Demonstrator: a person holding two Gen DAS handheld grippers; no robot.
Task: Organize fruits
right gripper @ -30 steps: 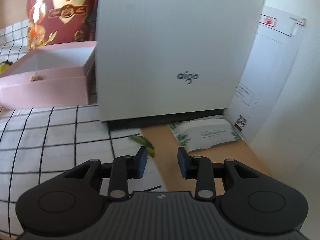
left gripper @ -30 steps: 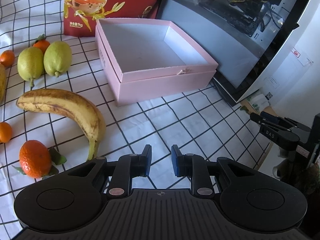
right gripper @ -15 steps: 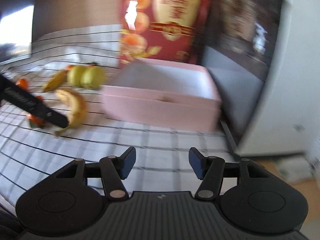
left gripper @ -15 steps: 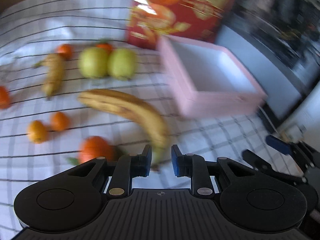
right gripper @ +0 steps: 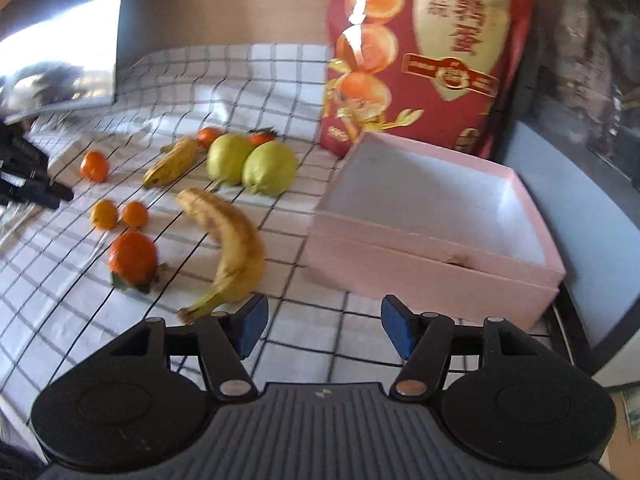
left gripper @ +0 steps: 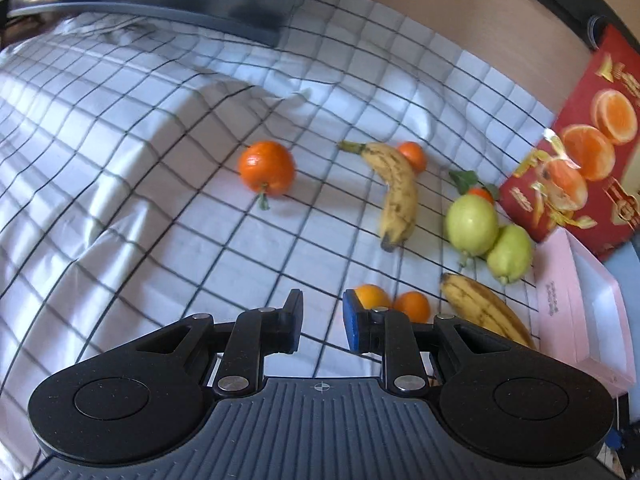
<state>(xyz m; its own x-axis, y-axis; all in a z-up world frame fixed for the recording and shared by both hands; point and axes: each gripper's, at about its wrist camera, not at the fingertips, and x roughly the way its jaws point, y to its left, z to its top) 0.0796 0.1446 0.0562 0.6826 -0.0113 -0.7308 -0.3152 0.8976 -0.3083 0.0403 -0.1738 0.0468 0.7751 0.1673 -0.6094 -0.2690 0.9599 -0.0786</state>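
Covering the desk, the checked cloth (right gripper: 288,320) carries everything. At its right, the pink box (right gripper: 436,248) sits empty before a red fruit bag (right gripper: 432,52), so sorting looks not yet begun. Left of the box lie two bananas, the larger banana (right gripper: 228,240) nearest, two green guavas (right gripper: 252,164), and scattered oranges (right gripper: 134,258). The right tongs (right gripper: 322,326) have just been opening and stand apart, holding nothing; the left tongs (left gripper: 320,326) are closed and empty.
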